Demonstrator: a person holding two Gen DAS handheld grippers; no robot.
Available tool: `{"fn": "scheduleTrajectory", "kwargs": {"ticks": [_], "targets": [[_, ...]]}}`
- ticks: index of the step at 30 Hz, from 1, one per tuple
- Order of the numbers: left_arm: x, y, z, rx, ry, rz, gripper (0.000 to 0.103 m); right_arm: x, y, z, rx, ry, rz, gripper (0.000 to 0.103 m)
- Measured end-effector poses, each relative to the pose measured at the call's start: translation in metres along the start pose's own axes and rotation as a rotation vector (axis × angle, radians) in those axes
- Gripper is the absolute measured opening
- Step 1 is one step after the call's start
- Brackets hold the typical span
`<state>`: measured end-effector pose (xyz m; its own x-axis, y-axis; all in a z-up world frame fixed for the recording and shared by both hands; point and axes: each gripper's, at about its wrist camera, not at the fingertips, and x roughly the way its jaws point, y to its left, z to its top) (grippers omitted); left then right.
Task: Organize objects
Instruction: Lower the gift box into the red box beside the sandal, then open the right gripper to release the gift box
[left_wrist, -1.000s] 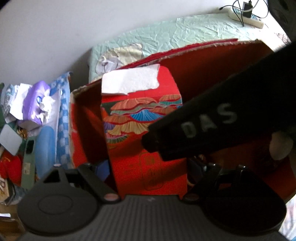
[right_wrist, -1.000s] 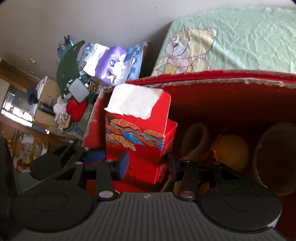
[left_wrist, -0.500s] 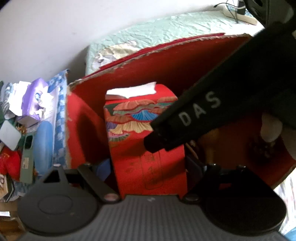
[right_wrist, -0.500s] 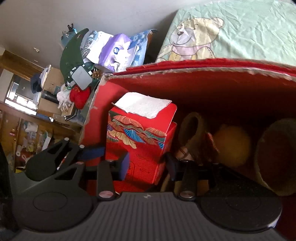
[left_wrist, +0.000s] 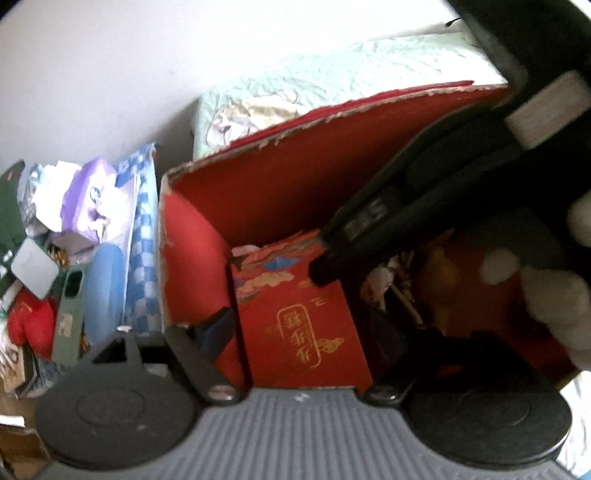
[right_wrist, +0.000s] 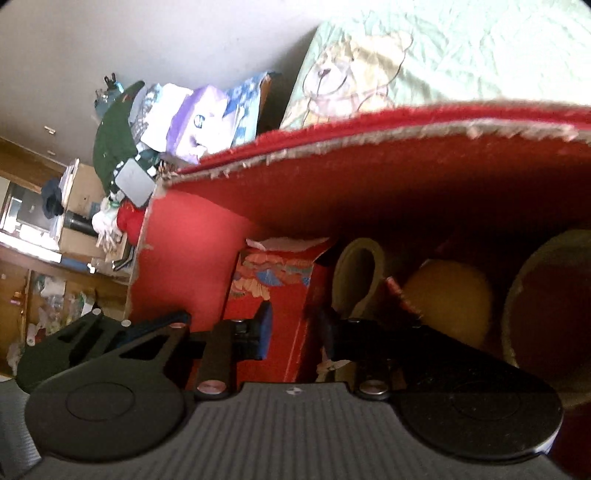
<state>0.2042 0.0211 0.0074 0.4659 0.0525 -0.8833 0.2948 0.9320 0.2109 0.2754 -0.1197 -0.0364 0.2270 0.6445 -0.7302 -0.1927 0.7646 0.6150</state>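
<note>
Small red patterned carton (left_wrist: 303, 325) stands upright in the left end of the big red box (left_wrist: 258, 192), directly ahead of the left gripper (left_wrist: 299, 332), whose fingers straddle it wide apart; contact on either side can't be confirmed. Right gripper (right_wrist: 295, 328) has its blue-padded fingers (right_wrist: 263, 328) set against both sides of the same carton (right_wrist: 273, 295), apparently clamping it. To the right of that gripper inside the box sit a tan loop-shaped item (right_wrist: 356, 277), a yellow ball (right_wrist: 450, 299) and a round container (right_wrist: 546, 295).
</note>
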Motion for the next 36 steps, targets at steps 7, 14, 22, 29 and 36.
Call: {"fn": "scheduleTrajectory", "kwargs": {"ticks": [7,14,22,29,36], "targets": [[0.01,-0.003,0.008,-0.002,-0.01,0.004,0.081,-0.024,0.004,-0.008,-0.031,-0.084,-0.1,0.032],[0.012,-0.002,0.014,-0.007,-0.016,-0.01,0.081,-0.04,-0.001,-0.017,-0.001,-0.169,-0.181,0.032],[0.017,-0.001,0.027,0.001,-0.053,0.037,0.085,-0.046,0.002,-0.025,0.007,-0.266,-0.29,0.032],[0.025,-0.002,0.027,0.007,-0.04,0.041,0.084,-0.046,0.005,-0.027,0.014,-0.294,-0.372,0.032],[0.024,0.001,0.025,-0.003,-0.057,0.026,0.087,-0.043,0.007,-0.027,0.008,-0.276,-0.425,0.032]]}}
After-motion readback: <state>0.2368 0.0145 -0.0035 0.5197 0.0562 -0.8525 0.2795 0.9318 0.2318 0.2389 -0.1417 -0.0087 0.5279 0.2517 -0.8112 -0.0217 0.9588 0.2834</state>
